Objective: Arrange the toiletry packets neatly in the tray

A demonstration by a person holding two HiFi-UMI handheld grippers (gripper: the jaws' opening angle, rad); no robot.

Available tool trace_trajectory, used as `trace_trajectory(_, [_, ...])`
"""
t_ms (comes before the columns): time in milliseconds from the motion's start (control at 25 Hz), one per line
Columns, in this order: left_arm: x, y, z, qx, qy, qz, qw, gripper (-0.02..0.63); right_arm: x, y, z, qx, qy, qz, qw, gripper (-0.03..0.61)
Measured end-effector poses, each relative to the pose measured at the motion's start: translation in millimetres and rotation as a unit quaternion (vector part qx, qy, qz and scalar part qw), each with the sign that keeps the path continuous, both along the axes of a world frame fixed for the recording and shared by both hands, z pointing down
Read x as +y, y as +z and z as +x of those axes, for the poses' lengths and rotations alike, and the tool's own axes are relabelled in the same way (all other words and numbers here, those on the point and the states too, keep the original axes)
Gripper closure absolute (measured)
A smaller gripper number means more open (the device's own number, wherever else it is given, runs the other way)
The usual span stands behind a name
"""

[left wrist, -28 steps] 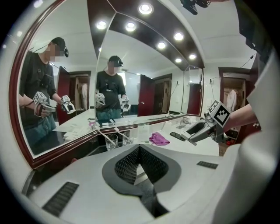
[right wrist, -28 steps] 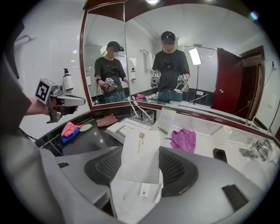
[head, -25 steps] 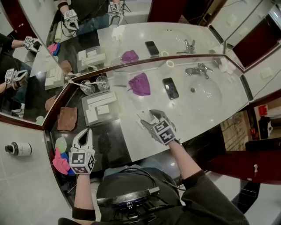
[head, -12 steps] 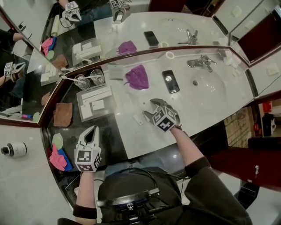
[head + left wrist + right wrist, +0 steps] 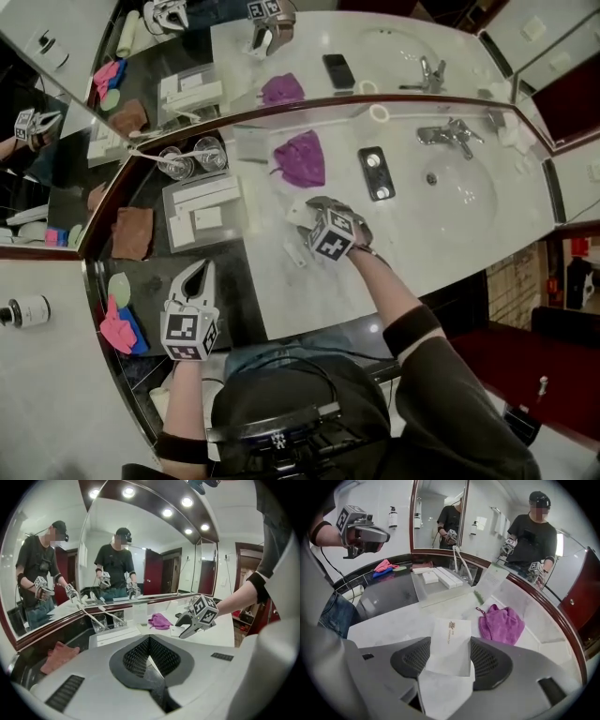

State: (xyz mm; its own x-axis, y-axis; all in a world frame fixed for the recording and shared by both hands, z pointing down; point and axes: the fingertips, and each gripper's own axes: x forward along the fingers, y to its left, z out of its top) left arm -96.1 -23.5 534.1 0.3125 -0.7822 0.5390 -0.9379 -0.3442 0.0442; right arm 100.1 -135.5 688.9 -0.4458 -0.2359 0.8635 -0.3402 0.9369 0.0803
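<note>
Right tongs (image 5: 450, 659) pinch a flat, rectangular white paper packet (image 5: 451, 637).

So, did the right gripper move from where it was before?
Yes. In the head view the right gripper, gripping a white packet, has moved away from the counter's front edge, closer to the purple cloth.

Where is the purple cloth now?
The purple cloth lies on the counter in the head view: right of the tray, left of the black phone, just beyond the right gripper and its packet.
</note>
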Motion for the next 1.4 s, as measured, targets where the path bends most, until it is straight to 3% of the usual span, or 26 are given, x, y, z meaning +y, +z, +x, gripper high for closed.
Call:
trace_trajectory(440, [-3, 0, -14, -0.014, -0.069, -0.001, 0.9975, 0.614, 4, 51, -10, 0.025, -0.086, -0.056, 0.994, 0.282])
trace_trajectory(600, [-1, 3, -18, -0.011, -0.088, -0.003, 0.9961, 0.614, -1, 55, -9, 0.025, -0.087, -0.050, 0.995, 0.255])
trace_trajectory(1000, [-4, 1, -21, 0.001, -0.101, -0.002, 0.9949, 0.614, -7, 28, -15, -0.013, -0.073, -0.042, 0.996, 0.263])
trace_trajectory(1200, [0, -9, -31, -0.003, -0.097, 0.006, 0.9952, 0.614, -4, -12, -24, -0.063, -0.039, -0.028, 0.997, 0.367])
trace_trajectory(1400, [7, -18, -41, -0.001, -0.091, 0.010, 0.9958, 0.614, -2, -58, -32, -0.111, 0.042, -0.002, 0.993, 0.479])
